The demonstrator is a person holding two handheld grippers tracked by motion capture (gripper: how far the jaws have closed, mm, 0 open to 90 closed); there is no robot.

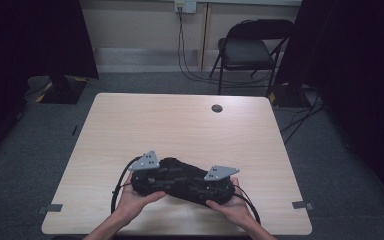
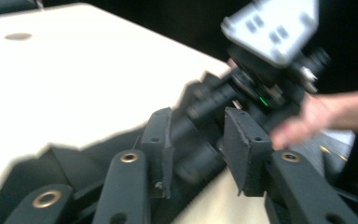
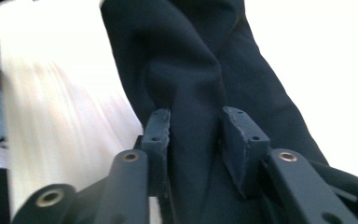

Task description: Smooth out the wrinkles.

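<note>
A crumpled black cloth [image 1: 180, 172] lies on the pale wooden table [image 1: 180, 125] near its front edge, between the person's two hands. My left gripper [image 1: 166, 179] points in over the cloth from its left end. In the left gripper view my left gripper [image 2: 196, 135] is open above the black cloth [image 2: 70, 163], with nothing pressed between its pads. It faces my right gripper [image 2: 261, 88] and the hand holding it. My right gripper [image 1: 201, 188] comes in from the cloth's right end. In the right gripper view my right gripper [image 3: 196, 135] stands open astride a fold of the cloth [image 3: 186, 70].
A round cable hole [image 1: 216, 108] sits near the table's far edge. A black folding chair [image 1: 250, 50] stands beyond the table, with cables hanging from the wall. Tape marks [image 1: 54, 207] flank the front corners. Dark curtains close both sides.
</note>
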